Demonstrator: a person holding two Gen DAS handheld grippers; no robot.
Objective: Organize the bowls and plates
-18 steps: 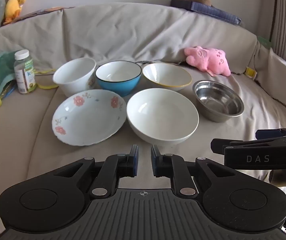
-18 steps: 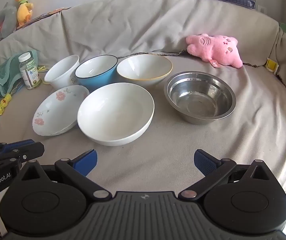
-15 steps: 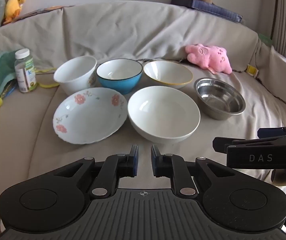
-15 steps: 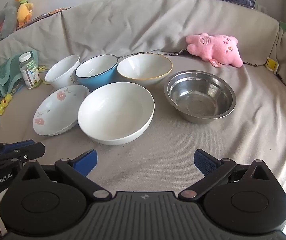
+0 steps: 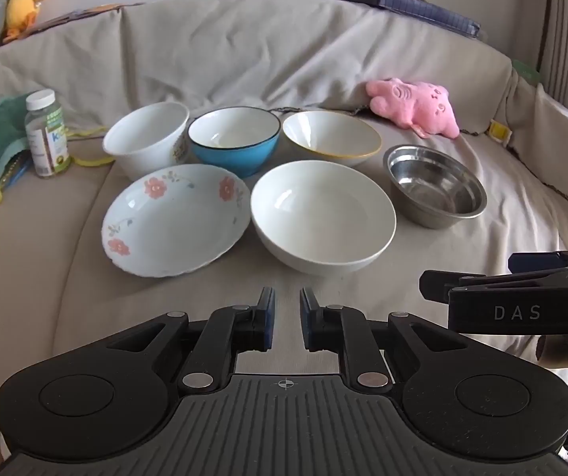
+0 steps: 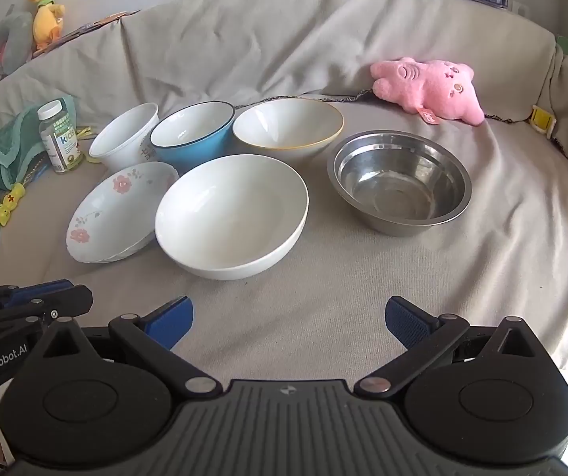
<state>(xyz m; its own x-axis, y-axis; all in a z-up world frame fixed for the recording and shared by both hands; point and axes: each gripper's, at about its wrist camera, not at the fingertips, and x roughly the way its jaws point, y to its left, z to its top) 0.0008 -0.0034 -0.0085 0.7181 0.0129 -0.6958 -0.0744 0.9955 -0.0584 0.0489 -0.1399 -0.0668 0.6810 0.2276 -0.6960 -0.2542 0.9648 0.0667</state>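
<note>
Nothing much has changed in the last half second, left tool [image 5: 287, 319] pinched together on nothing, right tool [image 6: 289, 319] spread wide, floral plate [image 5: 174, 218] and bowls untouched on the covered sofa [image 5: 244, 47], so organizing hasn't started

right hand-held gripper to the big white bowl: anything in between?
Nothing: only bare couch cover lies between the open right hand-held gripper and the big white bowl, seen in the right wrist view.

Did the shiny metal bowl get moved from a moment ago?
No. In the right wrist view the metal bowl sits just where it was, below the pink plush toy and beside the big white bowl.
</note>
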